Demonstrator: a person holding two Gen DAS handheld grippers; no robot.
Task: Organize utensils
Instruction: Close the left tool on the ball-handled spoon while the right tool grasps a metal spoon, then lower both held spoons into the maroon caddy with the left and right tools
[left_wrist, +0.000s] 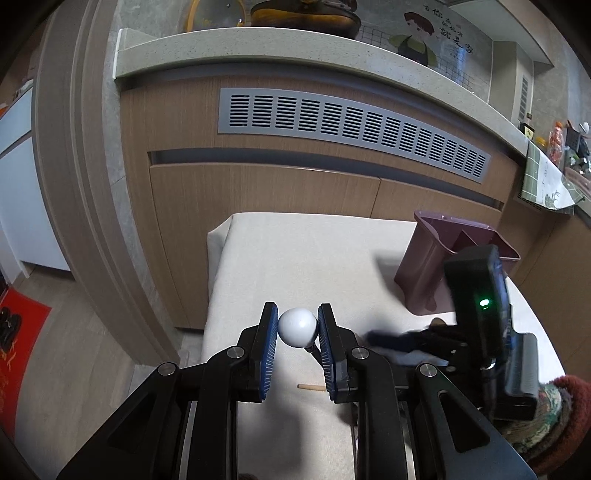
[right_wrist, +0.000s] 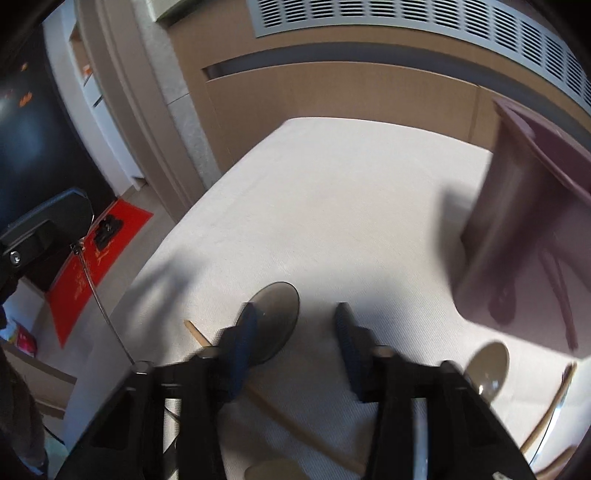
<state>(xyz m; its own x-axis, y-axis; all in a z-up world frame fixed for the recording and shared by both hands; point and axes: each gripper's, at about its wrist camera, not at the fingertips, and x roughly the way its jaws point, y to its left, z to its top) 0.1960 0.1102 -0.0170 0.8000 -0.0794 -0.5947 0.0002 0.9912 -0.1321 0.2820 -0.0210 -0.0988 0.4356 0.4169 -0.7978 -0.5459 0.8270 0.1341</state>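
Utensils lie loose on the cloth-covered desk (right_wrist: 332, 192), waiting for the purple holder (left_wrist: 436, 266) at the far right. Starting on the left, my left claw (left_wrist: 297, 326) is clenched on a white ball-ended utensil (left_wrist: 297, 326), lifted off the desk, I judge to carry it to the holder. A wooden stick (right_wrist: 280, 410) lies beneath. My right claw (right_wrist: 295, 332) hangs released over a dark spoon (right_wrist: 277, 317), likely lining up for it. Farther right lies another spoon (right_wrist: 487, 365).

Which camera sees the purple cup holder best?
The left wrist view: the purple holder is sharp, with its open top and inner dividers visible. The right wrist view shows only a blurred, edge-cropped holder.
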